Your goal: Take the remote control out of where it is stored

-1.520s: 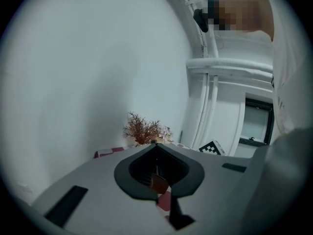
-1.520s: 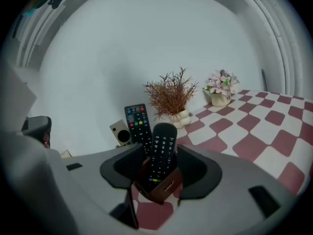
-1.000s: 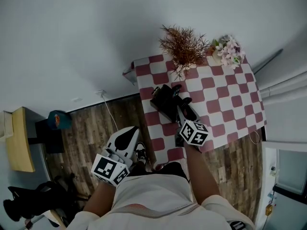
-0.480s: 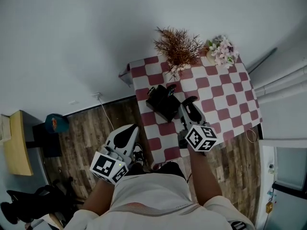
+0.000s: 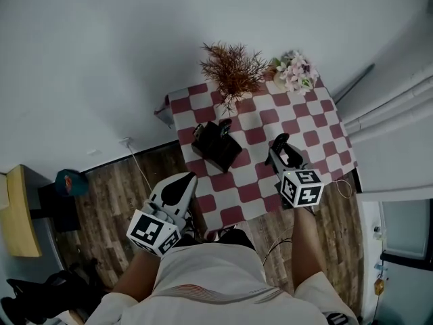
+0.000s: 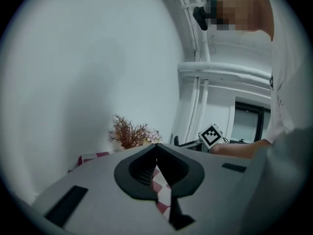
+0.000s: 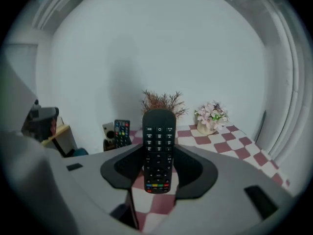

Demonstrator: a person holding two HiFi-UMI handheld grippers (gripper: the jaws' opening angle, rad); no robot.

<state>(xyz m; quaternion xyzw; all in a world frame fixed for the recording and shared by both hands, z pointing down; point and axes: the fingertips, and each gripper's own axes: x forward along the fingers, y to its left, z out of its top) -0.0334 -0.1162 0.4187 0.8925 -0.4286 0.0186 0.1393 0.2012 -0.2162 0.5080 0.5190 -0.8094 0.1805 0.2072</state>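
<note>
My right gripper (image 7: 159, 153) is shut on a black remote control (image 7: 158, 155), which stands upright between the jaws with its buttons facing the camera. The jaws have just been closing a little tighter on it. In the head view this gripper (image 5: 279, 143) hangs over the right part of the checkered table (image 5: 318, 124), well apart from the black holder (image 5: 215, 145). A second remote (image 7: 121, 130) with coloured buttons still stands in that holder (image 7: 113, 140). My left gripper (image 5: 183, 179) is shut with nothing in it and is held off the table's near left corner, seen in its own view (image 6: 156, 148) with tips touching.
A dried brown plant (image 5: 230, 70) and a pot of pink flowers (image 5: 292, 72) stand at the table's far edge against the white wall. Wooden floor (image 5: 115, 195) lies to the left, with a white cable (image 5: 139, 161) and a yellow cabinet (image 5: 17, 212).
My right gripper has lifted the remote and carried it to the right, away from the holder. The left gripper has shifted only slightly.
</note>
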